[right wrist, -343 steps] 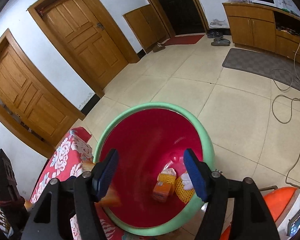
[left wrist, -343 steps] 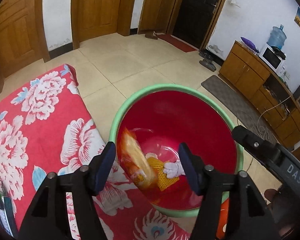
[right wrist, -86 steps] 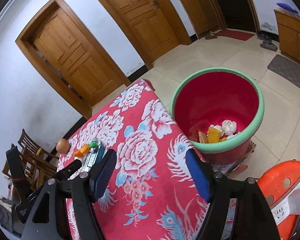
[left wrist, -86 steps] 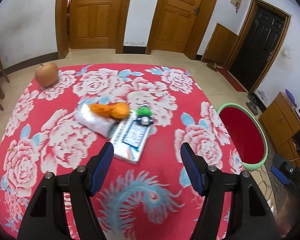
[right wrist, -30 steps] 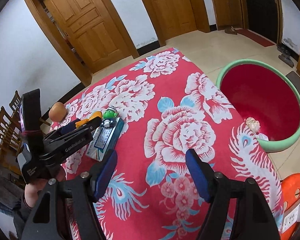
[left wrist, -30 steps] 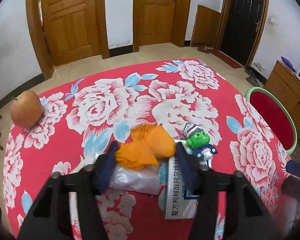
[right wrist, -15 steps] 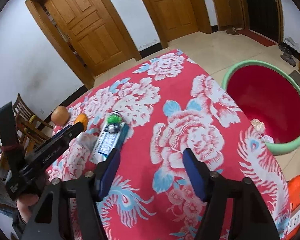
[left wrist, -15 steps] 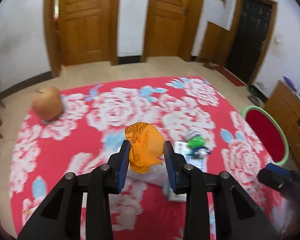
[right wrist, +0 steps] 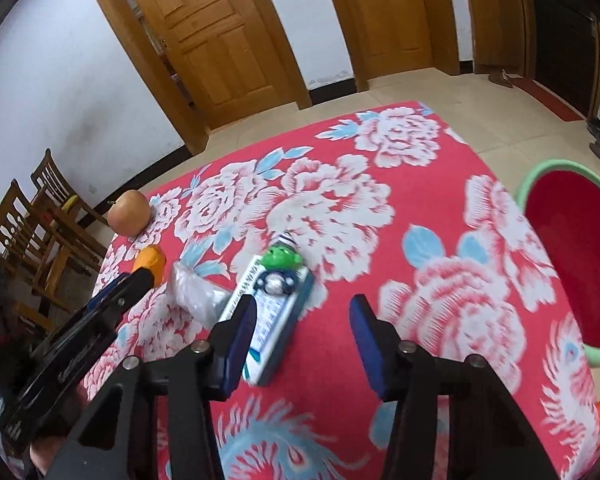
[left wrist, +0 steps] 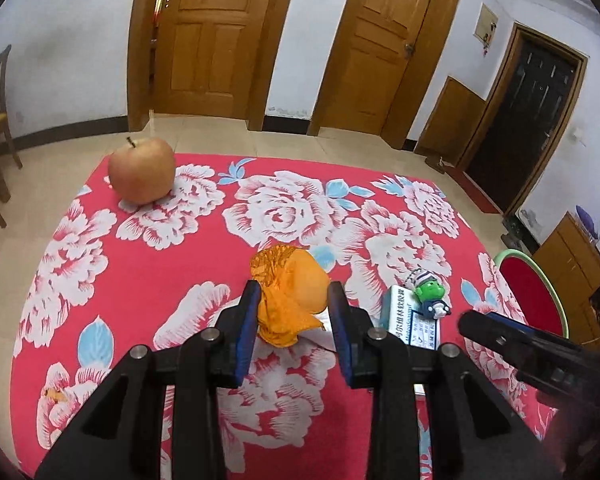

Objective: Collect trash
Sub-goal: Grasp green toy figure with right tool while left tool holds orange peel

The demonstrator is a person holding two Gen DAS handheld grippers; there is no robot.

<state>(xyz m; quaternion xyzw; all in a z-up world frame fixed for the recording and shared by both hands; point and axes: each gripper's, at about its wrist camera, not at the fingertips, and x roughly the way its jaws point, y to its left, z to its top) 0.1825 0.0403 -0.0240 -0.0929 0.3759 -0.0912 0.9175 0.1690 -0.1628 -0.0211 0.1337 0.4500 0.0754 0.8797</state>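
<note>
My left gripper (left wrist: pixel 294 316) is shut on a crumpled orange net wrapper (left wrist: pixel 290 292) and holds it above the red flowered tablecloth (left wrist: pixel 148 264). The wrapper also shows in the right wrist view (right wrist: pixel 151 262), at the tip of the left gripper. My right gripper (right wrist: pixel 302 330) is open and empty over the cloth, just right of a blue and white box (right wrist: pixel 274 312). A clear plastic bag (right wrist: pixel 194 290) lies left of that box. The red bin with a green rim (right wrist: pixel 572 264) stands beside the table at the right; it also shows in the left wrist view (left wrist: pixel 534 296).
An apple (left wrist: pixel 142 176) sits near the table's far left corner. A small green toy figure (left wrist: pixel 430 296) lies on the box (left wrist: pixel 414 320). Wooden chairs (right wrist: pixel 40 232) stand left of the table. Wooden doors (left wrist: pixel 216 36) line the far wall.
My left gripper closed on the orange wrapper and lifted it off the plastic bag. My right gripper moved lower and closer to the box on the table.
</note>
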